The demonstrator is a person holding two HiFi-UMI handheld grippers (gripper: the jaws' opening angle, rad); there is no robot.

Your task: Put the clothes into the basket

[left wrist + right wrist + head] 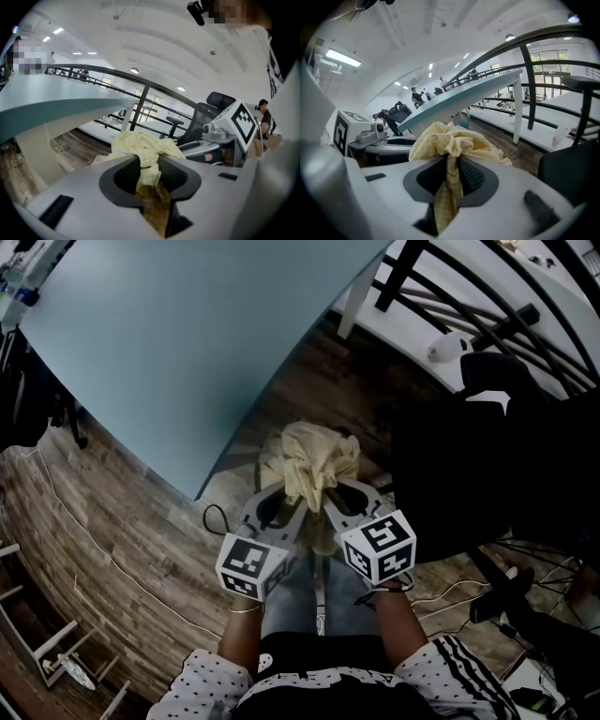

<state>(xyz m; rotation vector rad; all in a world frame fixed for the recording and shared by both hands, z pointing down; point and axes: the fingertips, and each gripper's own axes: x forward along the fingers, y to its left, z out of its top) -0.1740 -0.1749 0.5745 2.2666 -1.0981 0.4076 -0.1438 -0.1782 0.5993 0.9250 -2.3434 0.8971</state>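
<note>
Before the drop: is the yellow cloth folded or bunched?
Bunched: yellow cloth wads up between left hand-held gripper and right hand-held gripper.

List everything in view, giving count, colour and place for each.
cloth: one, pale yellow, bunched, held up above the floor by both grippers
table: one, light blue top, ahead at upper left
office chair: one, black, at the right
railing: one, black bars, upper right
floor: brown wood-look planks, below everything
cable: at least one, white, on the floor at the left
left hand-held gripper: one, grey with marker cube, shut on the cloth
right hand-held gripper: one, grey with marker cube, shut on the cloth
sleeves: two, white with dark dots, bottom edge
</note>
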